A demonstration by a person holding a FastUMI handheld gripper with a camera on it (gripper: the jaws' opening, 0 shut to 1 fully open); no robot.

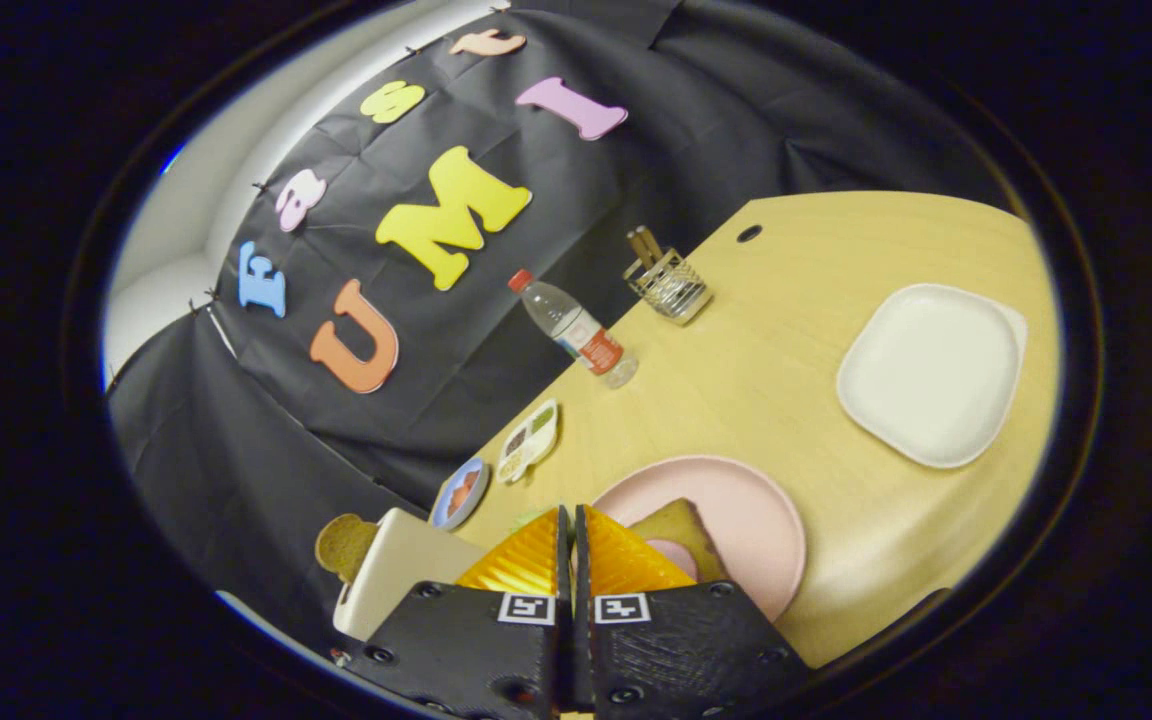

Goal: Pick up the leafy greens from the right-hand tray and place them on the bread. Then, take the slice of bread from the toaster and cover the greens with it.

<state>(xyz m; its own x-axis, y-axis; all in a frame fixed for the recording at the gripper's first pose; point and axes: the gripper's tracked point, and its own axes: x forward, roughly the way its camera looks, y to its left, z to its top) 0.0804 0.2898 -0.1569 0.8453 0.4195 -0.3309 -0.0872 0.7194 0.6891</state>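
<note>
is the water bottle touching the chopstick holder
Apart. The gripper view shows bare table between the bottle and the holder. The claw is shut, down by the pink plate.

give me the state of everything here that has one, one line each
gripper: fingers closed together, nothing visibly held
toaster: bread slice sticking out of its slot
pink plate: holds a bread slice, no greens on it that I can see
white square plate: empty
water bottle: capped, standing
wire holder: upright, utensils inside
compartment tray: food in its sections
blue dish: food on it
</note>
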